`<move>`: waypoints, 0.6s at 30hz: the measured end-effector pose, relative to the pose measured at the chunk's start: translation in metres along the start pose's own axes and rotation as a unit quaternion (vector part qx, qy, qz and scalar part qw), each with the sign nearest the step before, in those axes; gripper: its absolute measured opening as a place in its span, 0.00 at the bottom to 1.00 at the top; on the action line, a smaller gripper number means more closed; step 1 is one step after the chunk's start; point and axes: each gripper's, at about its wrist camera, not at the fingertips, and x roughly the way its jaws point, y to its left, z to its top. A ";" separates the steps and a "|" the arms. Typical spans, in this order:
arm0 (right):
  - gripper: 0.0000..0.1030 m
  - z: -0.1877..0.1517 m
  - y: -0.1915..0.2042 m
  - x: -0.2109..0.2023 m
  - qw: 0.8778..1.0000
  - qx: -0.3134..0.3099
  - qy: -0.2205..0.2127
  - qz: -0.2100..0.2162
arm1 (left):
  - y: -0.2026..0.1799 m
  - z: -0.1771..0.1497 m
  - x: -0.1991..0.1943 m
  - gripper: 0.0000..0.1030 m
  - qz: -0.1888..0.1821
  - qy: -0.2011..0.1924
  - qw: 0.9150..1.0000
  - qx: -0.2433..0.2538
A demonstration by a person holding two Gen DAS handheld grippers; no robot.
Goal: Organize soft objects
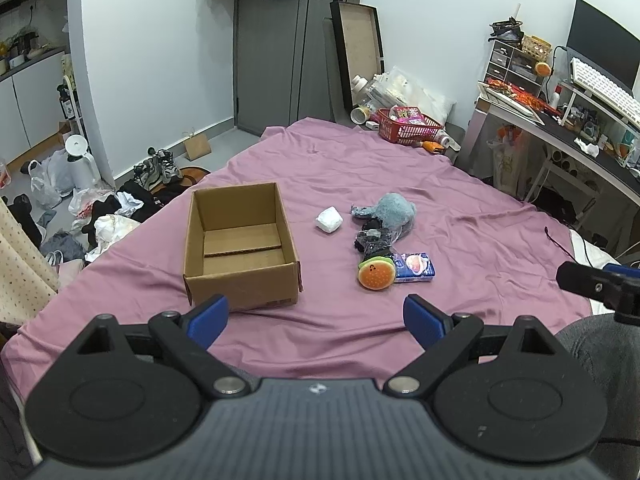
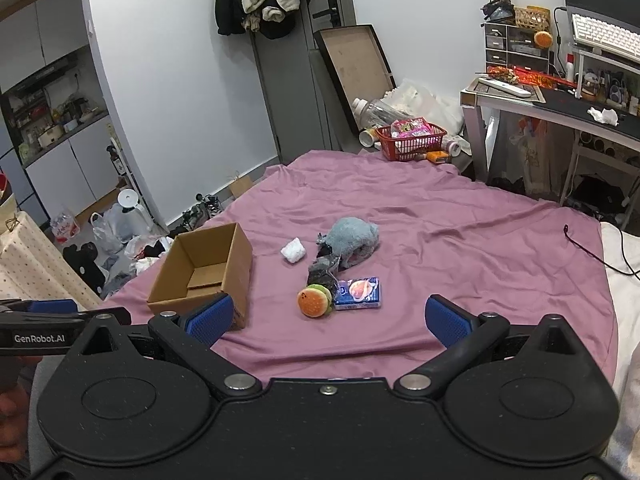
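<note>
While above the bedsheet (image 1: 360, 160), both tongs (image 1: 316, 318) (image 2: 326, 318) spread, empty

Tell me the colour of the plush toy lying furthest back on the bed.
Pale grey-blue plush toy, clearest in the right wrist view.

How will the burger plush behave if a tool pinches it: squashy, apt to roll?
The burger plush looks stuffed, so it probably compresses and weighs little. It stands on its round edge, leaning on the blue tissue pack, so a push may roll or topple it. Its fabric surface should grip rather than slip.
</note>
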 end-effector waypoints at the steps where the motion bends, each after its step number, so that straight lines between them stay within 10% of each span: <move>1: 1.00 0.000 0.000 0.000 1.000 0.002 -0.001 0.001 | 0.000 0.000 0.000 0.91 0.000 0.000 1.000 0.001; 18: 1.00 0.002 -0.001 0.008 1.000 0.006 -0.001 0.018 | -0.002 0.006 0.008 0.91 0.002 0.007 1.000 0.004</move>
